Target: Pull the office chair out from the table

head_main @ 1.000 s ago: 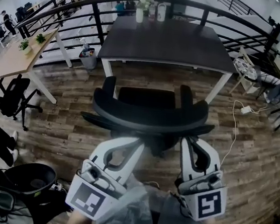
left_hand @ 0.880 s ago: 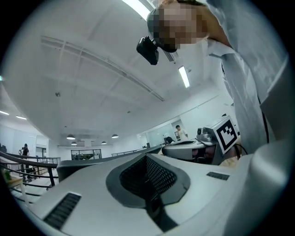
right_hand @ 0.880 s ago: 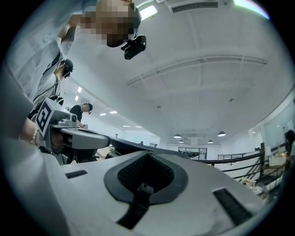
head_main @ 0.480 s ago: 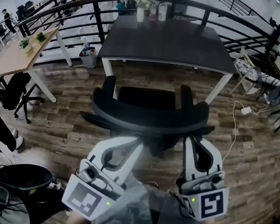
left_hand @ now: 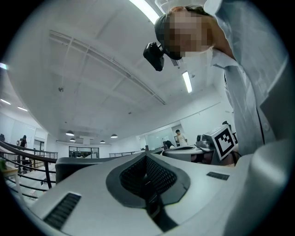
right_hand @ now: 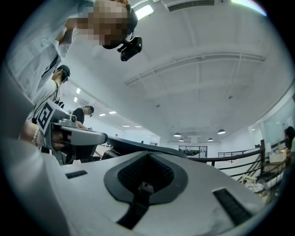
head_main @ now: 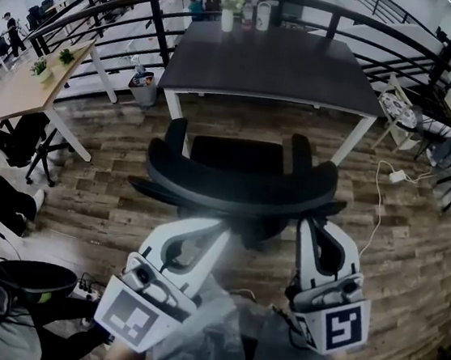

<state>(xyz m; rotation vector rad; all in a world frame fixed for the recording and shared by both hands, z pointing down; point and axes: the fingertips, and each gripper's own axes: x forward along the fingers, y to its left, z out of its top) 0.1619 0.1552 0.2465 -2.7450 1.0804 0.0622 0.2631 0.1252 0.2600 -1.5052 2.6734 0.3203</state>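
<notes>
Looking down in the head view, the office chair stands at the centre of the frame, its curved backrest toward the viewer. Its seat is clear of the dark bench in the upper middle, with a strip of wood floor showing between them. Over the last second the chair has hardly shifted in the frame, while the left gripper has sagged slightly toward the lower left. By that reading the pull looks finished or paused rather than in full swing. The left gripper's tip sits just below the backrest's near edge, left of centre, and the right gripper sits likewise right of centre; whether either touches the chair cannot be told. In the left gripper view, the left gripper has its jaws closed together with nothing between them, and the dark backrest shows beyond at lower left. In the right gripper view, the right gripper is likewise closed and empty, with the backrest a dark band just past its tip.
</notes>
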